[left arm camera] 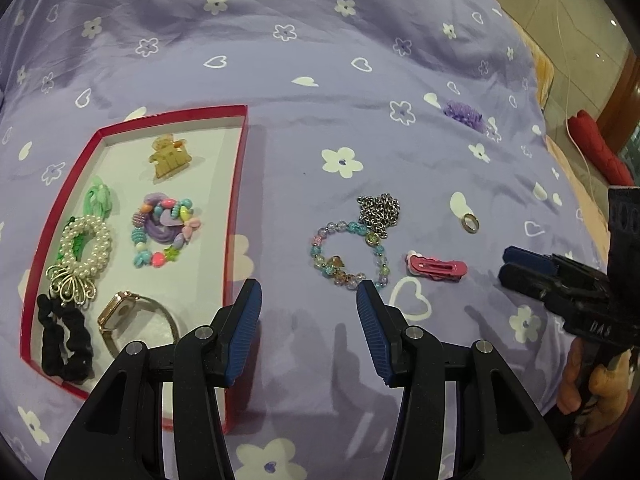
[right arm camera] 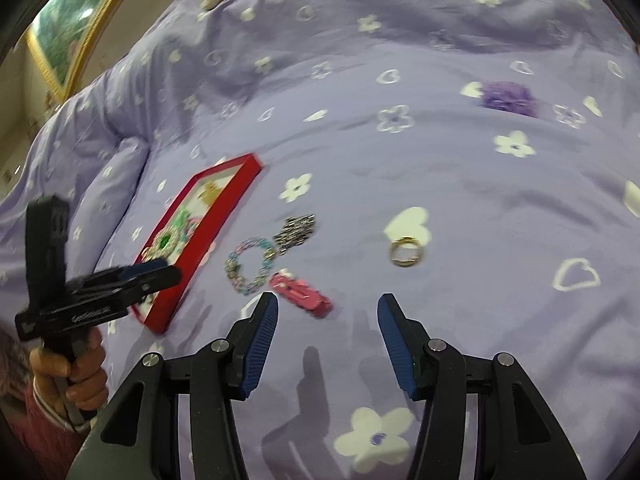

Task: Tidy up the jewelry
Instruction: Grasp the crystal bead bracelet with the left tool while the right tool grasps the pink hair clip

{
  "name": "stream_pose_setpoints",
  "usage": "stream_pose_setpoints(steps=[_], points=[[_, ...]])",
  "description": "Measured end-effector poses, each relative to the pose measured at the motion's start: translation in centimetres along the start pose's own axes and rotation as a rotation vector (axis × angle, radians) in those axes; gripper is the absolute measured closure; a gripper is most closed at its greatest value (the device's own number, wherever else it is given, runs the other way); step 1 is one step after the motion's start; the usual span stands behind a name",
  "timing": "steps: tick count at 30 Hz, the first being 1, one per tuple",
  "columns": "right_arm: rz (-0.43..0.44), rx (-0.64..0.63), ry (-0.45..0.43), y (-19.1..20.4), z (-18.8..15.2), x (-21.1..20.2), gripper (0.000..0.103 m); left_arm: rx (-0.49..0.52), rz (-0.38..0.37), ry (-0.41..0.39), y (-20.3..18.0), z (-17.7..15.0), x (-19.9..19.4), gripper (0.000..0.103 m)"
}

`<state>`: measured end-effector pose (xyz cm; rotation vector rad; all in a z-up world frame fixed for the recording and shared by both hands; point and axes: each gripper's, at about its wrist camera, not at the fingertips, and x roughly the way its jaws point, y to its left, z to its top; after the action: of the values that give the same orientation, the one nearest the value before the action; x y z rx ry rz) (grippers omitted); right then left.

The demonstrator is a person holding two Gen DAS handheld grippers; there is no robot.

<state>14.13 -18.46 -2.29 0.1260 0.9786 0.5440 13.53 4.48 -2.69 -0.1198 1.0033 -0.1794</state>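
Left wrist view, both tools (left arm camera: 309,294) (right arm camera: 328,307) wide apart, ribbed blue pads, beaded bracelet (left arm camera: 348,254), glossy pink clip (left arm camera: 437,268)

Lilac bedspread (left arm camera: 320,60) printed with white flowers and hearts; red-walled tray (left arm camera: 236,184), white inside; pink hair clip (left arm camera: 438,268).

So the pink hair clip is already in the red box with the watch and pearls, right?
Not quite. The pink hair clip lies on the bedspread, outside the red box; the left wrist view shows it. The watch and pearls are inside.
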Motion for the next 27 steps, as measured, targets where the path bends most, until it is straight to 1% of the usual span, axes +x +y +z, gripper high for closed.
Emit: stream_pose_setpoints(steps=[6, 9, 12, 15, 17, 18, 19, 20, 21, 22, 23, 24, 25, 26, 27], points=[[0.028, -0.179, 0.08, 2.1, 0.8, 2.5, 0.049, 0.049, 0.007, 0.037, -0.6, 1.1, 1.6, 0.054], [0.013, -0.267, 0.11, 3.1, 1.2, 3.7, 0.048, 0.075, 0.015, 0.061, -1.0, 1.8, 2.9, 0.054], [0.016, -0.31, 0.145, 3.4, 1.3, 5.0, 0.048, 0.103, 0.023, 0.088, -1.2, 2.6, 4.5, 0.054], [0.002, -0.32, 0.181, 3.1, 1.0, 6.1, 0.048, 0.128, 0.04, 0.118, -1.4, 3.0, 6.0, 0.054], [-0.018, -0.318, 0.197, 2.9, 0.7, 6.6, 0.052, 0.14, 0.042, 0.142, -1.4, 3.0, 6.9, 0.054], [-0.024, -0.315, 0.192, 2.8, 0.7, 6.5, 0.057, 0.151, 0.046, 0.147, -1.5, 2.9, 7.3, 0.054], [-0.036, -0.31, 0.183, 2.6, 0.6, 6.4, 0.069, 0.158, 0.045, 0.141, -1.6, 2.8, 7.3, 0.054], [-0.046, -0.295, 0.18, 2.3, 0.5, 6.2, 0.076, 0.164, 0.042, 0.135, -1.7, 2.8, 7.3, 0.056], [-0.046, -0.276, 0.175, 2.0, 0.6, 6.0, 0.083, 0.17, 0.03, 0.13, -1.8, 2.7, 7.2, 0.063], [-0.046, -0.255, 0.169, 1.6, 0.6, 5.9, 0.087, 0.177, 0.018, 0.127, -1.9, 2.6, 7.1, 0.071], [-0.044, -0.232, 0.164, 1.2, 0.6, 5.7, 0.087, 0.179, -0.003, 0.13, -2.0, 2.5, 7.1, 0.084], [-0.041, -0.21, 0.157, 0.9, 0.5, 5.4, 0.087, 0.181, -0.012, 0.13, -2.0, 2.5, 7.0, 0.091], [-0.041, -0.2, 0.153, 0.8, 0.5, 5.3, 0.087, 0.187, -0.017, 0.128, -2.1, 2.4, 6.9, 0.092], [-0.041, -0.186, 0.147, 0.6, 0.4, 5.0, 0.087, 0.189, -0.02, 0.124, -2.2, 2.3, 6.8, 0.097], [-0.04, -0.174, 0.141, 0.6, 0.4, 4.8, 0.087, 0.185, -0.028, 0.12, -2.1, 2.2, 6.6, 0.097]])
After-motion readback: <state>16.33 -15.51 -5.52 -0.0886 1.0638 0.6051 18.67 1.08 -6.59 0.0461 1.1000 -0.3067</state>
